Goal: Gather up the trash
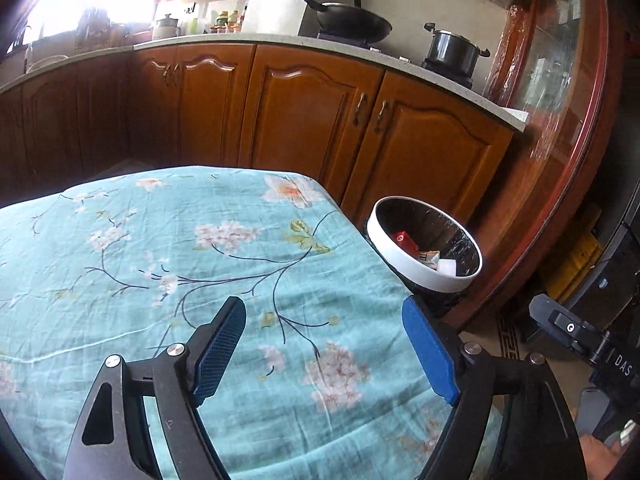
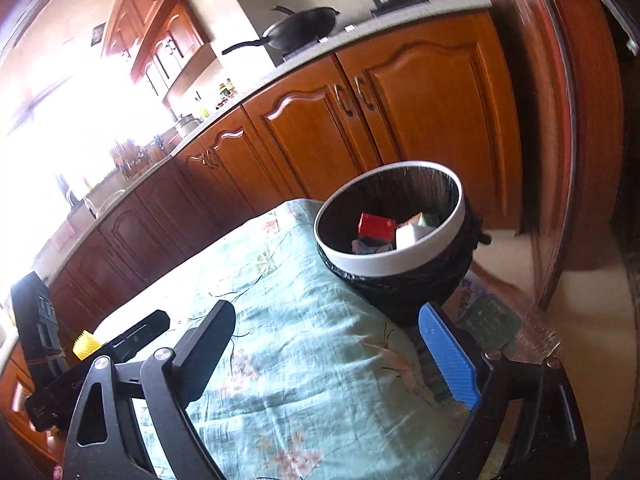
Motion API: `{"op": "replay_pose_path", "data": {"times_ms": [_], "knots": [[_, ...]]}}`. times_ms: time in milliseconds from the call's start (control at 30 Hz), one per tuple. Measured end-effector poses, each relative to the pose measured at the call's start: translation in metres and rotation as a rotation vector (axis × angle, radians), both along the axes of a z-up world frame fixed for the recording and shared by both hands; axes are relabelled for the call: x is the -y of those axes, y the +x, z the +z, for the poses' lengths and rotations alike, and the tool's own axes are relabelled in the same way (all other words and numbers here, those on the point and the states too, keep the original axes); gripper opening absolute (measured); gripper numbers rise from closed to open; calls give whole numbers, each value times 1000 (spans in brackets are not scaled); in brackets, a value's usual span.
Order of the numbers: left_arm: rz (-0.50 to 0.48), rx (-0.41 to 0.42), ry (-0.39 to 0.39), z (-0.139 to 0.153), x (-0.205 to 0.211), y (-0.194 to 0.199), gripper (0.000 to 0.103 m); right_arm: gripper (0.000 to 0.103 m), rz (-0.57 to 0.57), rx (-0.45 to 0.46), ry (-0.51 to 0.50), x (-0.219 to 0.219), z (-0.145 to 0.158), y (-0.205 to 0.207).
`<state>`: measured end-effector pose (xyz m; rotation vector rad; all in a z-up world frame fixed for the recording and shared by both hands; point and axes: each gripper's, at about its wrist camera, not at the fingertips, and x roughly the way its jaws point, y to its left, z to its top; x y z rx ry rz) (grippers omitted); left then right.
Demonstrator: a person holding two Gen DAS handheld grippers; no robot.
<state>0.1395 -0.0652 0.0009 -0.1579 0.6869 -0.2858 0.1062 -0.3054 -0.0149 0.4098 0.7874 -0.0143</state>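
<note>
Left tool spread wide and empty over floral cloth, right tool likewise released, bin holding trash

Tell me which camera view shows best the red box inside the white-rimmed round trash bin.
The right wrist view. There the red box shows two faces among other trash in the white-rimmed round trash bin. The left wrist view shows only a small part of the box behind the bin's rim.

Window blown out to white, nothing readable there. Lower trash in bin hidden behind rim. Small bottles on counter too small to identify.
</note>
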Motion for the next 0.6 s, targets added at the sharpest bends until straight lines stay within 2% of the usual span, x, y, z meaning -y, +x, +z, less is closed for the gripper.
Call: {"op": "replay_pose_path", "data": {"times_ms": [67,167,267,367,500,600], "knots": [[7,35,9,7,-4,-11,80,98,-7,37,-44,-7,16,-5],[27,107,12,22,-9,-32,83,102,-24,145,-124,-18,47,-19],[84,223,43,32,-14,-60,102,103,-50,275,-241,-30,68,-35],[138,308,93,25,-14,-82,102,103,-81,318,-319,-38,64,-44],[159,334,114,10,-15,-101,102,103,-90,300,-295,-40,44,-48],[160,320,128,-1,-12,-101,102,103,-93,314,-301,-43,36,-56]]}}
